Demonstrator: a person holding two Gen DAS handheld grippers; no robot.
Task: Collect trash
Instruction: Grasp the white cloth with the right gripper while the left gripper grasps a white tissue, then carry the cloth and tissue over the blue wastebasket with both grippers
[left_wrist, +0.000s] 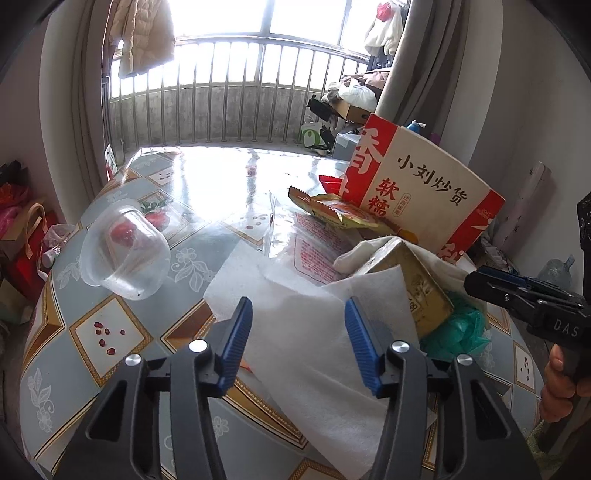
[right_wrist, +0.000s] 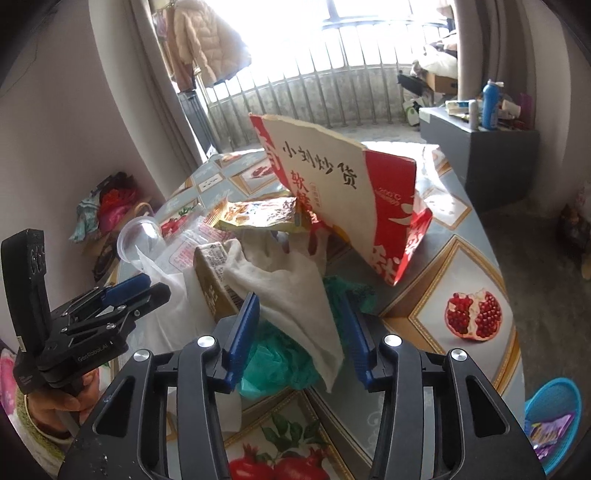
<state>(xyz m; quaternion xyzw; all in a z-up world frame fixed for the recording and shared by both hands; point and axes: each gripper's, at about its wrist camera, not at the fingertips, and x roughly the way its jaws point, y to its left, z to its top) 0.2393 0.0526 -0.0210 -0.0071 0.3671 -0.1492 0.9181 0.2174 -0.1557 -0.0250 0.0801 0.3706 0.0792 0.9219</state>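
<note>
The left gripper (left_wrist: 298, 317) has its blue fingers spread either side of a white paper towel (left_wrist: 295, 314) without pressing it. The right gripper (right_wrist: 301, 321) stands likewise parted over a green plastic bag (right_wrist: 277, 362) and a crumpled white tissue (right_wrist: 291, 295). Behind lie a tan carton (right_wrist: 212, 273), a yellow snack wrapper (right_wrist: 258, 214), a clear plastic cup (left_wrist: 125, 251) and the red-and-cream paper bag (left_wrist: 424, 184), all on the patterned table (left_wrist: 110, 332).
</note>
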